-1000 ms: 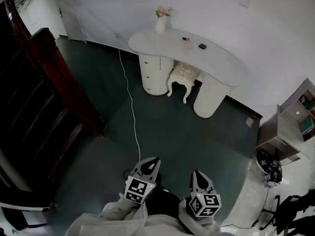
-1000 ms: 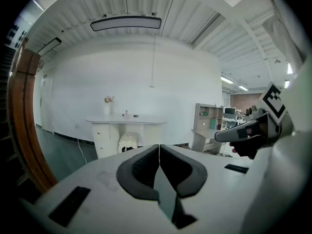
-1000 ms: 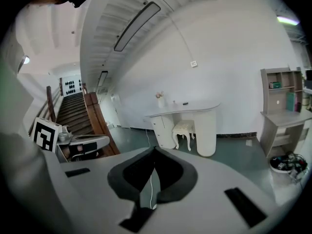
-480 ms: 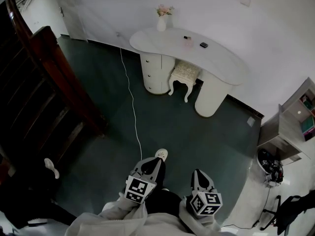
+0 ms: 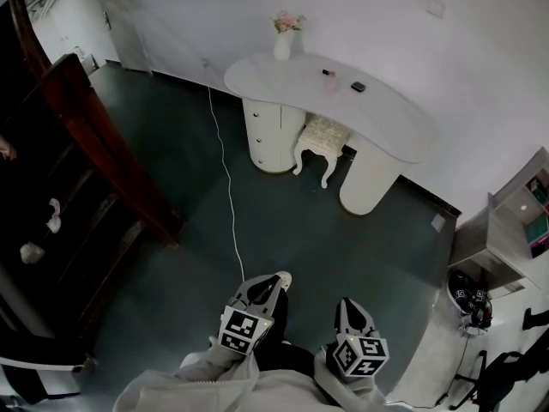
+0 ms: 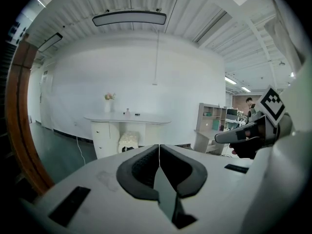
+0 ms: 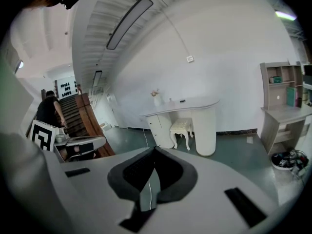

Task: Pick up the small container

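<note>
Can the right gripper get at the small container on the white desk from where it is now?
Probably not yet. The right gripper, jaws shut, is far short of the white desk where the small container sits; only open floor lies between. Nothing blocks the path, but it must come closer and open.

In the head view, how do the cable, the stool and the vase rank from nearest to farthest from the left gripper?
1. cable, on the floor just ahead of the left gripper.
2. stool, at the desk.
3. vase, on the desk's far left end.
</note>
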Demonstrator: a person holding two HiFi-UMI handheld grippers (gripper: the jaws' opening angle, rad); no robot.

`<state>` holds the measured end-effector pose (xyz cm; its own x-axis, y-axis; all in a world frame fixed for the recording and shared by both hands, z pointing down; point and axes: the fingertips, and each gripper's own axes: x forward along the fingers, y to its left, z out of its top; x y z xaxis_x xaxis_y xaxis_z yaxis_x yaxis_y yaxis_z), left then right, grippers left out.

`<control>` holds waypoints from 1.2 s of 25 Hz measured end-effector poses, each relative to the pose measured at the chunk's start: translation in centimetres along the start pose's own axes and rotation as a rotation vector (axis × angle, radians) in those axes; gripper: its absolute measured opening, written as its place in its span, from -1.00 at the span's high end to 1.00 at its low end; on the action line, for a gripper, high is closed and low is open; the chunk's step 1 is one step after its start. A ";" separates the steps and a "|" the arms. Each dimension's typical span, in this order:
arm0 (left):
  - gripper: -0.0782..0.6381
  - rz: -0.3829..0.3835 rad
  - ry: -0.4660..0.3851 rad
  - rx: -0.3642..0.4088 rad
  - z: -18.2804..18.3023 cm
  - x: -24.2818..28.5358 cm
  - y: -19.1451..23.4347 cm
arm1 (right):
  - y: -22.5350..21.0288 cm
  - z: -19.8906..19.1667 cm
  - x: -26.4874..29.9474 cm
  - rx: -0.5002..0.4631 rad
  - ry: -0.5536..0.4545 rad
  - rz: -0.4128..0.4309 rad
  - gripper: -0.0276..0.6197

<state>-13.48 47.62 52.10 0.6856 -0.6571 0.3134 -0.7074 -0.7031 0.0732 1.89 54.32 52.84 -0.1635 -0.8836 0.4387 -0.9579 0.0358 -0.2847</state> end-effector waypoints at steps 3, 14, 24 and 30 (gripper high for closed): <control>0.73 -0.001 -0.004 -0.001 0.8 2.4 2.1 | -0.3 1.4 2.4 -0.004 -0.001 -0.002 0.76; 0.73 0.009 -0.030 0.010 6.0 10.7 10.7 | -1.7 9.4 12.0 0.006 -0.042 -0.039 0.76; 0.73 0.024 -0.064 0.003 9.2 15.5 17.0 | -1.5 13.9 18.7 -0.022 -0.054 -0.047 0.76; 0.73 0.010 -0.063 0.003 9.6 17.9 19.2 | -1.9 15.1 21.6 -0.013 -0.052 -0.058 0.76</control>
<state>-13.08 19.76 49.98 0.6880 -0.6799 0.2539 -0.7138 -0.6971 0.0674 3.74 28.14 50.02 -0.0953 -0.9074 0.4093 -0.9684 -0.0107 -0.2491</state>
